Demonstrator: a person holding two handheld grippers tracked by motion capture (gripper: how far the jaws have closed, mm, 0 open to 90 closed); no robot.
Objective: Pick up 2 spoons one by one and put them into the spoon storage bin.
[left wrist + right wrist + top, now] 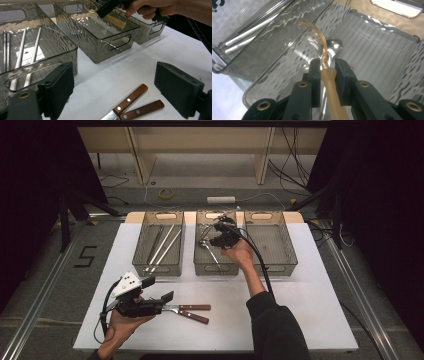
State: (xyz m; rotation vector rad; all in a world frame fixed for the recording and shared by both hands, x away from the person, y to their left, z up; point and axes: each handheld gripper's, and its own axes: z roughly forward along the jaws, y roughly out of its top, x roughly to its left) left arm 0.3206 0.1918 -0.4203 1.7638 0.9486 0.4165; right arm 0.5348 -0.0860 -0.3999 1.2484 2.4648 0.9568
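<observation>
My right gripper (pixel 214 239) (pixel 328 67) hangs over the middle bin (pixel 215 270), shut on the handle of a translucent amber spoon (pixel 313 35) whose bowl points down into the bin. A metal spoon (pixel 334 45) lies on the bin floor just beneath it. In the left gripper view the amber spoon (pixel 115 21) slants out of the right gripper (pixel 109 6). My left gripper (pixel 159 289) (pixel 118 83) is open, low above the white table, with two wooden-handled knives (pixel 193 312) (pixel 133 101) lying just ahead between its jaws, untouched.
Three smoked plastic bins stand in a row at the table's far side. The left bin (pixel 145 269) (pixel 62 50) holds white and metal chopsticks (pixel 161 245) (pixel 21 53). The right bin (pixel 274 268) looks bare. The white tabletop (pixel 300 310) lies open at the front right.
</observation>
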